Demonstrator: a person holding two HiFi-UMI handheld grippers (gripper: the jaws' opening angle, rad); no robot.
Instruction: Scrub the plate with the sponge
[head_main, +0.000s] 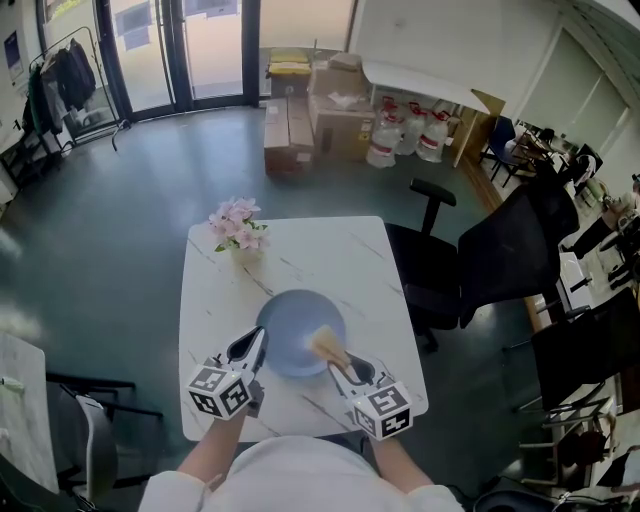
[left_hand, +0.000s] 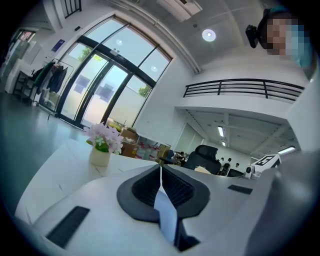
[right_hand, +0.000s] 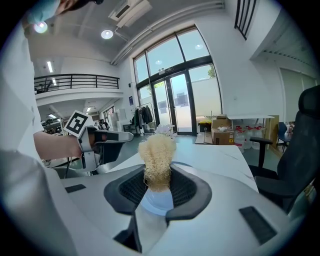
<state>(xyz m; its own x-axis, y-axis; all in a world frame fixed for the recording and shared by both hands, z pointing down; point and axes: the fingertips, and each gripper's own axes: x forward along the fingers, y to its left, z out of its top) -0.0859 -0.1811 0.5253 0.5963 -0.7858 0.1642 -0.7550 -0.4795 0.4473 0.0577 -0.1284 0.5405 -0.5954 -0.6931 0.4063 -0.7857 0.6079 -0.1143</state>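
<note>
A pale blue plate lies on the white marble table, near its front edge. My left gripper is shut on the plate's left rim, and in the left gripper view that rim shows as a thin blue edge pinched between the pads. My right gripper is shut on a beige, fibrous sponge that rests over the plate's right part. In the right gripper view the sponge sticks up between the jaws, with the plate just beneath it.
A small vase of pink flowers stands at the table's far left corner. Black office chairs crowd the right side. Another chair stands at the near left. Cardboard boxes and jugs sit far behind.
</note>
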